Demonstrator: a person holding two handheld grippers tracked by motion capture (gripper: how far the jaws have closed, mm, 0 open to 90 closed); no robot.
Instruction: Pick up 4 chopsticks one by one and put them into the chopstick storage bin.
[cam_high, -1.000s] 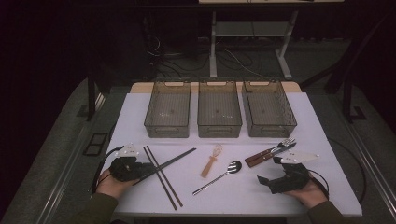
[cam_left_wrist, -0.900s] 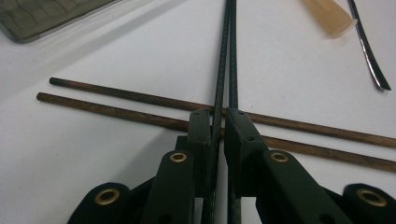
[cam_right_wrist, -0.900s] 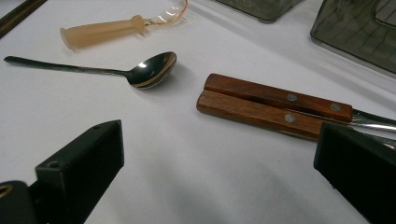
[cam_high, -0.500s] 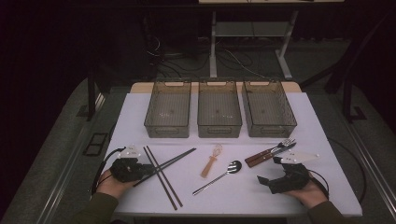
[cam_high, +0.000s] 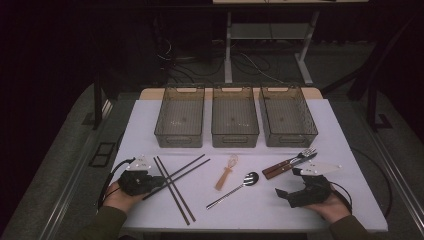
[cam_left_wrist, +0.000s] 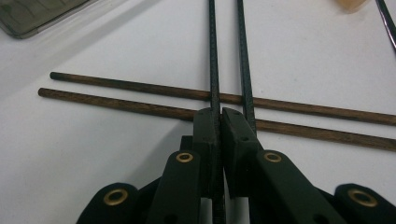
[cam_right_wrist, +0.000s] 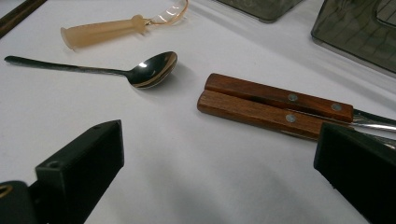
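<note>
The left tool (cam_left_wrist: 218, 122) has just closed its jaws, pinching one black chopstick (cam_left_wrist: 213, 56); right tool (cam_right_wrist: 219, 172) gapes empty. Every utensil beyond them awaits sorting.

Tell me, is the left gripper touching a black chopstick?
Touching. In the left gripper view, the left gripper has just been closing, and its jaws now pinch one black chopstick that runs between them.

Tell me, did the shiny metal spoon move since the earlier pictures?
No. The shiny metal spoon lies in the same spot on the white table, its bowl just right of the pale plastic whisk, as before.
</note>
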